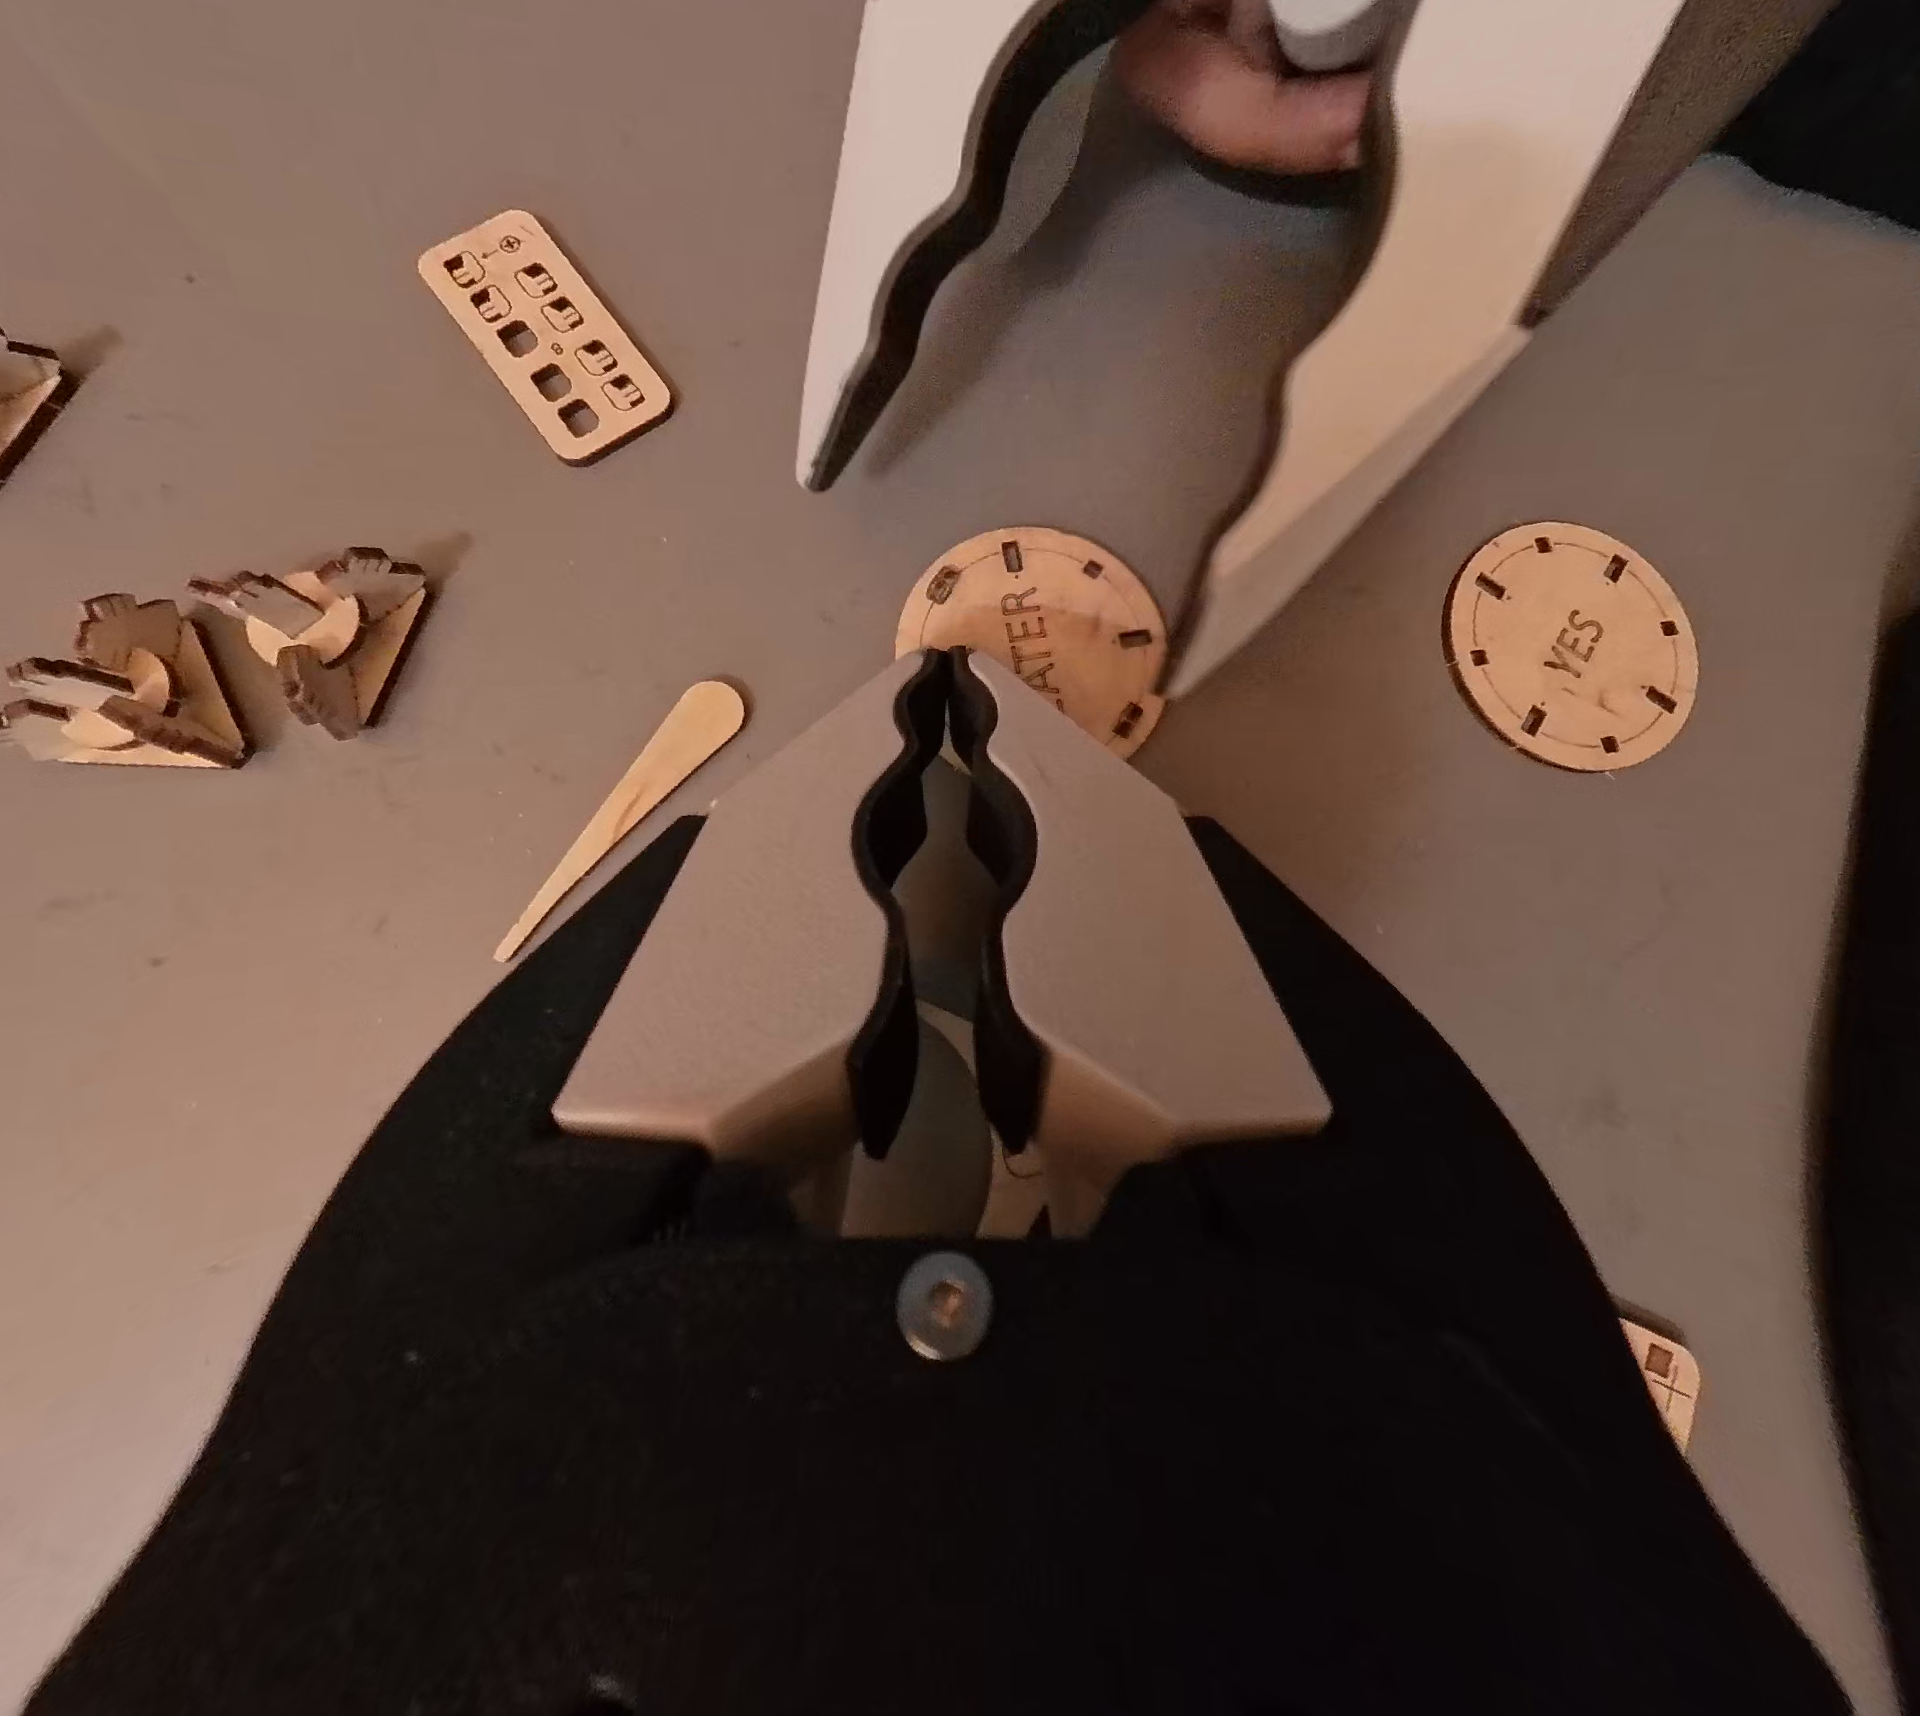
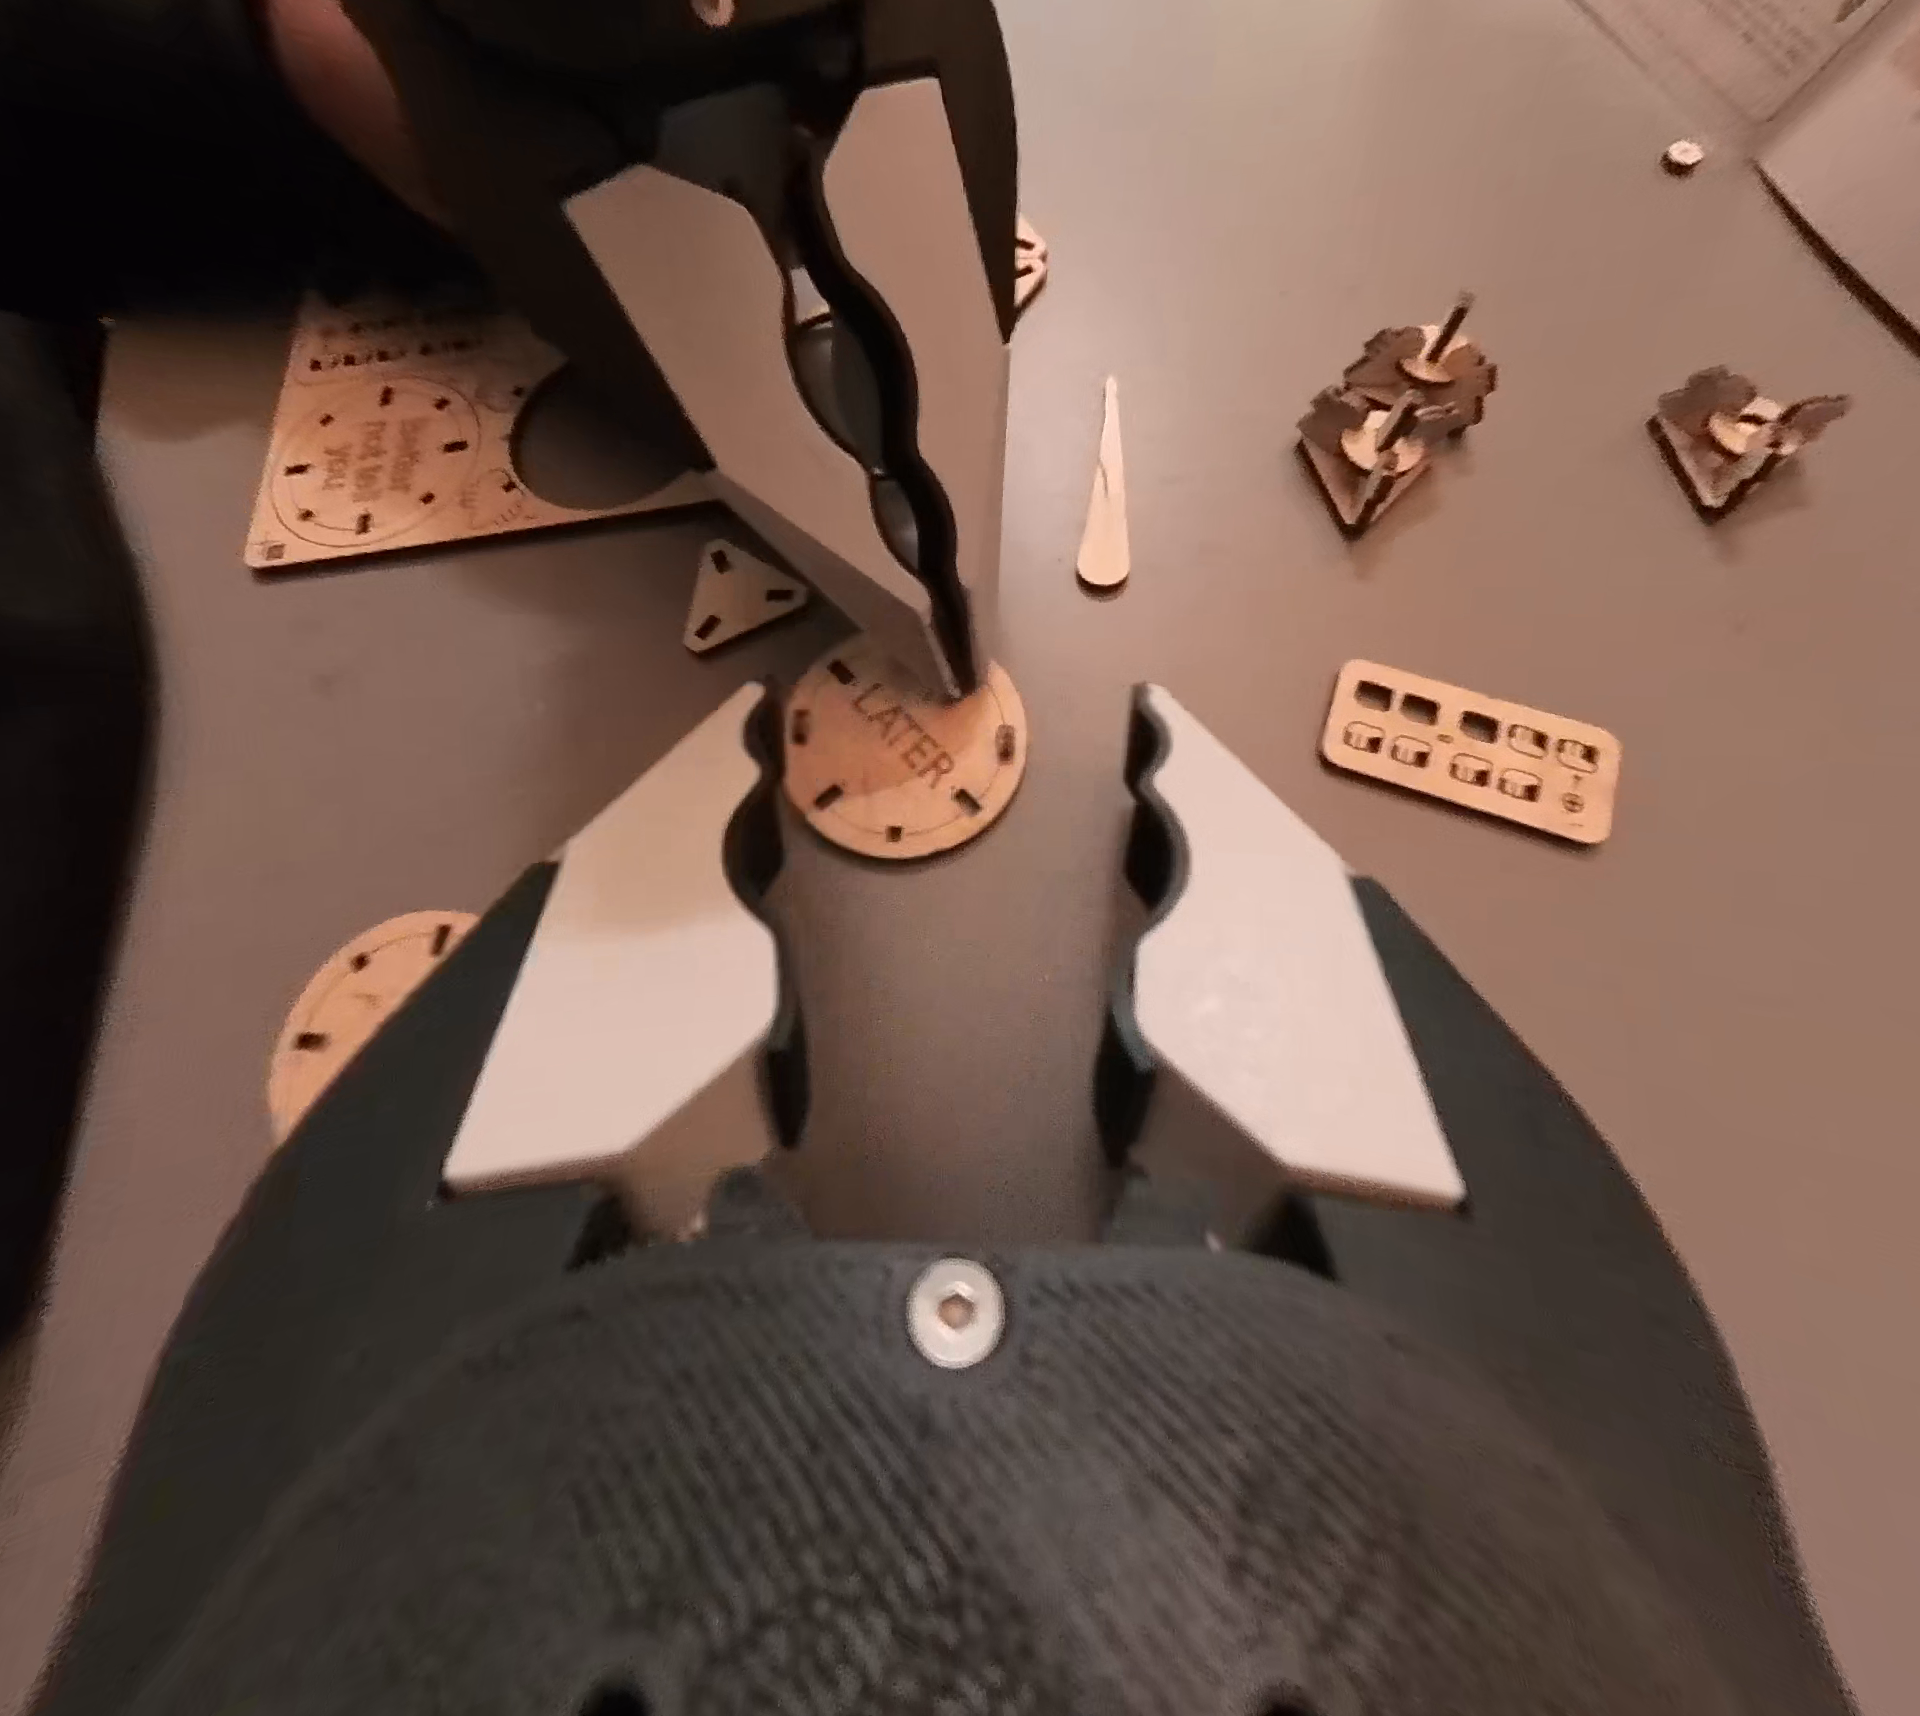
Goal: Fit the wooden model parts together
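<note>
The round, pale plywood disc with engraved lettering and small slots around its rim (image 2: pixel 902 767) is lying flat on the grey worktop (image 2: pixel 1299 586), and everything else is placed here by it. The left gripper (image 1: pixel 948 656) is standing over the disc with its fingers (image 2: pixel 951 627) closed together, their joined tips pressing down on the disc's face and clamping nothing. The right gripper (image 2: pixel 945 716) is reaching in from the opposite side with its fingers spread wide apart; one fingertip (image 2: pixel 753 710) is sitting right at the disc's edge, while the other is standing clear of it, with bare worktop between.

A second slotted wooden disc (image 1: pixel 1571 646) is lying near the first one. Also around the first disc are a small triangular plywood piece (image 2: pixel 740 594), a tapered pale wooden stick (image 2: pixel 1103 503) and a rectangular plywood plate with square cut-outs (image 2: pixel 1470 750). Farther from the disc, small assembled wooden models on triangular bases (image 2: pixel 1387 430) are standing, and a plywood sheet with a round hole (image 2: pixel 405 440) is lying behind the left gripper.
</note>
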Demonstrator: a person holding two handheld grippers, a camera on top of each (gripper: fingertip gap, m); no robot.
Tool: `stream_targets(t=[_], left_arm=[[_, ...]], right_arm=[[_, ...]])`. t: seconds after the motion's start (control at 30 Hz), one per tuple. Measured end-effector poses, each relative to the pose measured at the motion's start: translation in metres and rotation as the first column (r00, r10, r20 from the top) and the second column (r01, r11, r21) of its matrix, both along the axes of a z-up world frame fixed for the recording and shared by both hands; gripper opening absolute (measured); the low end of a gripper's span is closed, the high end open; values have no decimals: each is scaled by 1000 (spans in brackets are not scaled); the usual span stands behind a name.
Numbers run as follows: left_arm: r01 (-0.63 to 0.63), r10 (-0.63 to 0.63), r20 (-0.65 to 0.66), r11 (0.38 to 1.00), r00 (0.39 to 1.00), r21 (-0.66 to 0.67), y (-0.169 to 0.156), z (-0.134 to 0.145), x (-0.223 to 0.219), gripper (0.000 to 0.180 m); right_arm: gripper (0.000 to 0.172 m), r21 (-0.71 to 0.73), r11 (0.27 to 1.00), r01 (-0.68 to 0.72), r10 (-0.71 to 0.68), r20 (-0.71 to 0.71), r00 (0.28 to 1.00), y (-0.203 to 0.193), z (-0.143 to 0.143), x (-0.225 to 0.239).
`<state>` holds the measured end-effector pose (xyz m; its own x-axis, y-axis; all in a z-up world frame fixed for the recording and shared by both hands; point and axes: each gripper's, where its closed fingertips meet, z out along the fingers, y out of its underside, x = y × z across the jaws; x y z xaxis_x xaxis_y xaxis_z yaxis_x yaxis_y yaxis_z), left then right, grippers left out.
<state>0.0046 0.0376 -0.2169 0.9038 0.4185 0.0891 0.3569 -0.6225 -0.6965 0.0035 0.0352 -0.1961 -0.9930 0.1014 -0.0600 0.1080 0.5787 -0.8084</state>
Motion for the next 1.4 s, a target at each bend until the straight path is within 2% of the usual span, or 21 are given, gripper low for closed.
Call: stream_targets(t=[0.1,0.3,0.43,0.97,1.13,1.23,1.4], left_arm=[[0,0,5,1000,1000,3,0,0,0,1],[0,0,6,1000,1000,3,0,0,0,1],[-1,1,10,1000,1000,5,0,0,0,1],[-3,3,17,1000,1000,9,0,0,0,1],[-3,3,14,1000,1000,7,0,0,0,1],[-3,3,15,1000,1000,7,0,0,0,1],[-4,4,16,1000,1000,7,0,0,0,1]], right_arm=[[71,-11,999,-40,41,54,998,-2,-1,14],[63,110,994,-17,23,-56,998,-1,-20,13],[52,106,994,-8,14,-61,998,-1,-19,12],[54,99,995,-15,30,-150,988,-2,-16,11],[49,100,995,-25,39,-141,989,-2,-17,13],[57,102,995,3,9,-120,993,-1,-18,9],[50,102,995,-15,27,-115,993,0,-18,12]])
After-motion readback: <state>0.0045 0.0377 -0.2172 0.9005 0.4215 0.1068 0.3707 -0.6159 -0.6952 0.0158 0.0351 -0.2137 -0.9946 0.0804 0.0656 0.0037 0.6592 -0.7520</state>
